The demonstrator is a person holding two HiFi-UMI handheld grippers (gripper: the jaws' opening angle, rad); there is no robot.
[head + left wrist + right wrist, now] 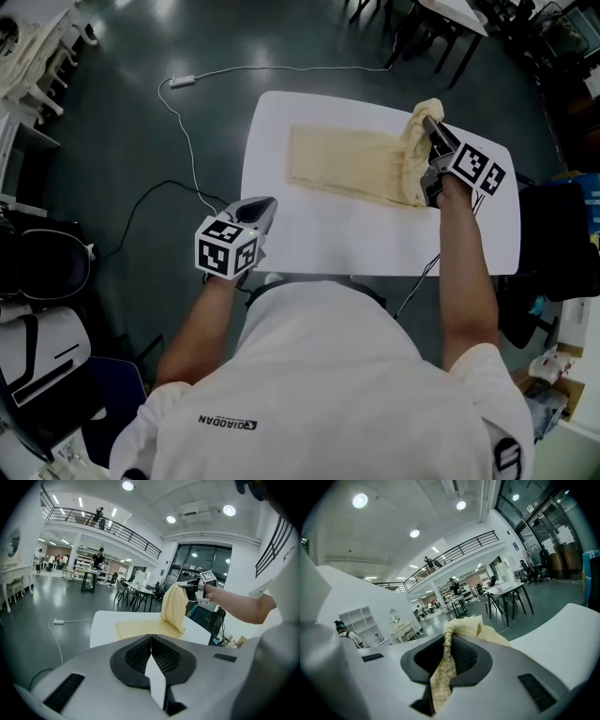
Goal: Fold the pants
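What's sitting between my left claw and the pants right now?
Only bare white table. The head view shows nothing on the stretch between the left claw and the pants.

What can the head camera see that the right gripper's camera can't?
Only the head view: the left gripper near the table's left edge, a white cable on the floor, and the pants lying flat with one end lifted.
Only the right gripper view: up close, its jaws pinching the pants' stretchy edge, plus a balcony railing and ceiling lights.
Both: the yellow pants, the white table and the right gripper.
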